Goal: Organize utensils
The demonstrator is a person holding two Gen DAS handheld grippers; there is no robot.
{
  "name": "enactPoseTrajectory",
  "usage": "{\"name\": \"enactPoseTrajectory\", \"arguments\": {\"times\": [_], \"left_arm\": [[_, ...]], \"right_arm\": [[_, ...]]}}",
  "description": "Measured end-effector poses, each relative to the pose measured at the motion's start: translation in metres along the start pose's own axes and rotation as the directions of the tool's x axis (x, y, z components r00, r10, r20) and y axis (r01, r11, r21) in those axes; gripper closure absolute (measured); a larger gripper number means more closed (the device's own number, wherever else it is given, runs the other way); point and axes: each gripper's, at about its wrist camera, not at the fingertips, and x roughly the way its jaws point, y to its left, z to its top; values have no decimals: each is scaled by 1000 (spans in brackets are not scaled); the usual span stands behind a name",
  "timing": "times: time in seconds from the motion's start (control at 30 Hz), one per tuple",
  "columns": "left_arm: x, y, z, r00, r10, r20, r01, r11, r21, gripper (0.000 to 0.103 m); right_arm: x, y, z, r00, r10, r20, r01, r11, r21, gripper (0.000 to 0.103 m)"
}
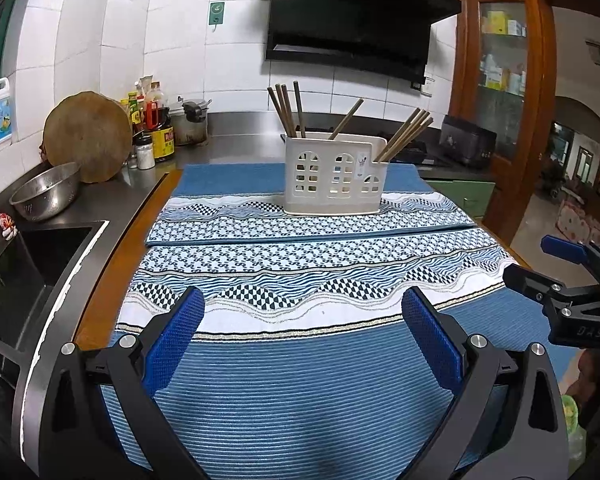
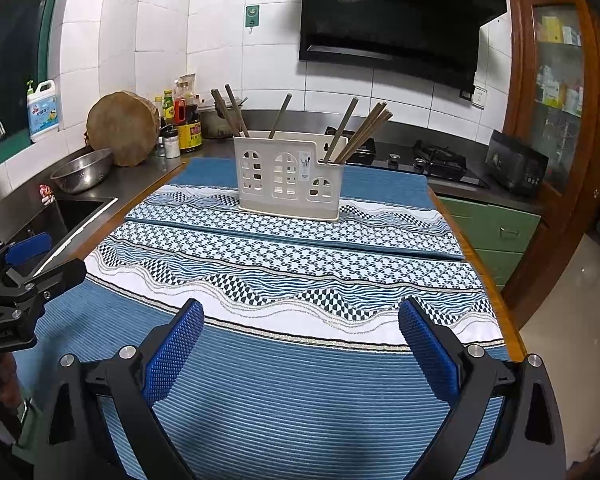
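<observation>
Right now my left gripper [image 1: 304, 312] and right gripper [image 2: 302, 322] both hang wide open and empty, holder [image 1: 334, 176] of near-upright chopsticks [image 1: 288, 110] dead ahead, well apart, neither claw clearly nearer.

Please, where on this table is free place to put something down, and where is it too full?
Free: the near blue placemat, from both open grippers up to the white utensil holder; also each side of it. Crowded: the counter corner beyond, with bottles, cutting board and steel colander.
</observation>
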Motion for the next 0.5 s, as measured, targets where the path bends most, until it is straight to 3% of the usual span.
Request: {"name": "enactPoseTrajectory", "arguments": {"times": [0.5], "left_arm": [[-3,-2,2,1000,-7,3,7,1000,5,5]], "right_arm": [[-2,-1,1,1000,2,5,-2,1000,4,8]]}}
